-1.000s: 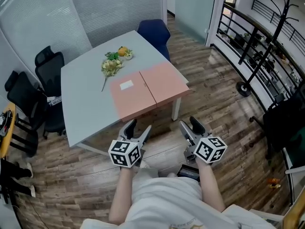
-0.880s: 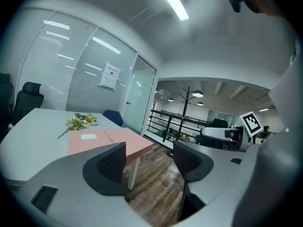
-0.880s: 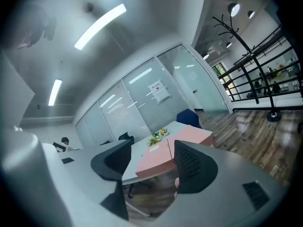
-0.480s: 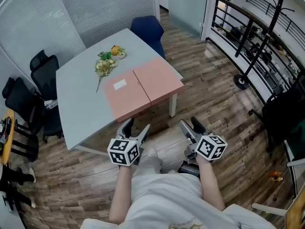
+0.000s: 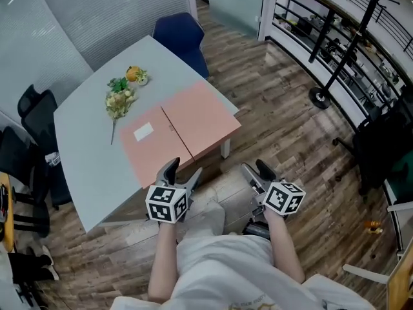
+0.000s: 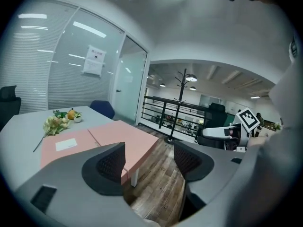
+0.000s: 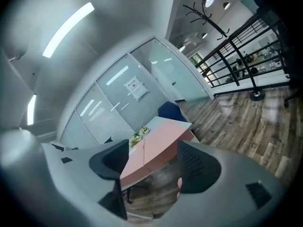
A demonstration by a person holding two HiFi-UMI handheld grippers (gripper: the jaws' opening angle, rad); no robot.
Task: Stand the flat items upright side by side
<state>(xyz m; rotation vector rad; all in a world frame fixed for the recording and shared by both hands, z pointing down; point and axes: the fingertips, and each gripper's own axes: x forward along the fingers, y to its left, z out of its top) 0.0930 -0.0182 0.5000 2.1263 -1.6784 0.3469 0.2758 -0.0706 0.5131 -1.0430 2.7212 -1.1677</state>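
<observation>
Pink flat boards (image 5: 184, 129) - two rectangles lying edge to edge, not yet upright - rest on the pale grey table (image 5: 84, 154) just ahead of the left gripper (image 5: 183, 171) and reach the table's near edge. A white paper slip (image 5: 143, 132) on the left board shows no legible writing. Bare wooden floor (image 5: 284, 128) lies open ahead of the right gripper (image 5: 257, 170). Both grippers have just been opening; their jaws stand wide apart with nothing between them. Only the gripper views show the white notice on the glass wall (image 6: 93, 60) - its print is too small to read.
</observation>
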